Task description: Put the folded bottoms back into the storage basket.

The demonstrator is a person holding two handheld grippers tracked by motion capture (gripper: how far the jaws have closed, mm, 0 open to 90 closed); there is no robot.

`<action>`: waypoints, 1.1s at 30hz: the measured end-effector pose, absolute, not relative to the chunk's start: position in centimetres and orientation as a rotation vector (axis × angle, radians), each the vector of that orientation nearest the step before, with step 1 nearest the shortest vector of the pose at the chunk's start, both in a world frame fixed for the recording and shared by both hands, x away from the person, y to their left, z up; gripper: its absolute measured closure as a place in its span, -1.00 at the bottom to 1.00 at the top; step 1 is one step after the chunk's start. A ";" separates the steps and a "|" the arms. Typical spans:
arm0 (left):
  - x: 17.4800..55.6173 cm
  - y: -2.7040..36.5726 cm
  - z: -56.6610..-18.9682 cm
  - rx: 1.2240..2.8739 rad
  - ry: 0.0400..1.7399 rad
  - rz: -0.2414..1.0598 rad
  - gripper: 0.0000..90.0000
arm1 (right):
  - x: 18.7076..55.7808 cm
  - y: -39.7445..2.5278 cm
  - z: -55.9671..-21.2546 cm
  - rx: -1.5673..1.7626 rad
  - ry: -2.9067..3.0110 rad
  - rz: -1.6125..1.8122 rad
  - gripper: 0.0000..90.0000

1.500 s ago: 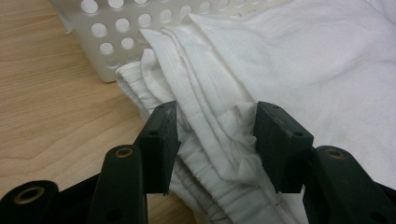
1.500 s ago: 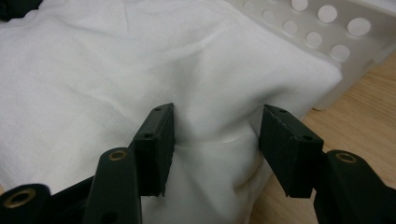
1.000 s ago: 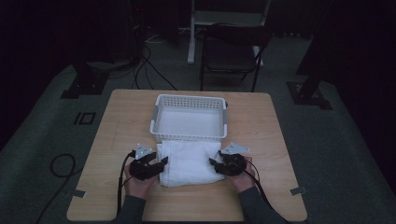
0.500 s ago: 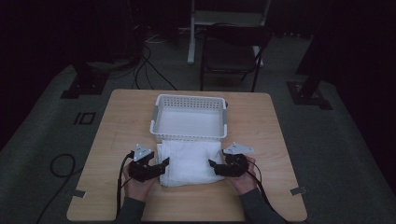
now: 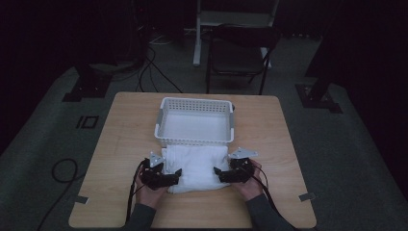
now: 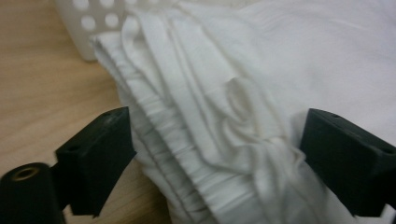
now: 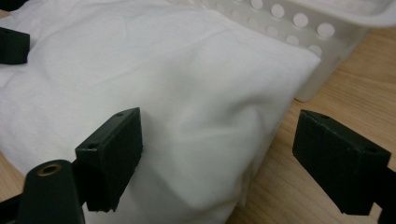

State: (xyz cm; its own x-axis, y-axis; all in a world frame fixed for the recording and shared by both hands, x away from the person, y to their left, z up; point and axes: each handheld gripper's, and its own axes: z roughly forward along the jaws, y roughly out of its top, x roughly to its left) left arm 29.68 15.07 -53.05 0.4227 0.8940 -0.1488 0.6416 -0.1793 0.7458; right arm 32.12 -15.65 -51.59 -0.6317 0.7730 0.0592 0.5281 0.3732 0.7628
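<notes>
High view: dim folded cloth (image 5: 195,166) edges.

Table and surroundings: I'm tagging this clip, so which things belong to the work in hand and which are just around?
In the job:
folded white cloth
left gripper, open
right gripper, open
white basket

Just around:
chair
floor cables
tape marks

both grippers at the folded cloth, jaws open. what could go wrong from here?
1. The left gripper faces the layered edge of the folded white cloth; closing there may catch only some layers, so the fold could open on lifting.
2. The right gripper straddles the cloth's corner, one jaw over bare table; its grip may be shallow and slip.
3. The cloth touches the white basket; pulling could drag it.
</notes>
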 end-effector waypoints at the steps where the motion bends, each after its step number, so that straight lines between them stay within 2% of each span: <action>1: 29.9 15.1 -53.2 1.916 1.314 0.403 -0.88 | 32.2 -15.7 -51.7 1.154 2.326 1.124 -0.65; 3: 30.3 15.3 -53.6 1.925 1.317 0.379 -0.97 | 32.3 -15.8 -51.8 1.160 2.330 1.118 -0.66; 9: 30.7 15.5 -54.2 1.931 1.295 0.364 -1.00 | 32.4 -15.9 -51.7 1.177 2.331 1.150 -0.66; 20: 31.9 16.5 -55.4 1.891 1.288 0.187 -1.00 | 32.9 -15.9 -51.9 1.224 2.358 1.223 -0.67; 33: 32.0 16.7 -55.6 1.894 1.236 0.180 -1.00 | 34.0 -15.6 -53.4 1.306 2.408 1.171 -0.79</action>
State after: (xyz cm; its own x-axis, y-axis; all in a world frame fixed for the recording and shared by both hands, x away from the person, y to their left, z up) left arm 32.03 16.65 -55.60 0.5022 0.8079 -0.3084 0.6862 -0.1554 0.7106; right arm 34.02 -15.59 -53.40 -0.6048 0.7677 0.2118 0.6405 0.3108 0.7023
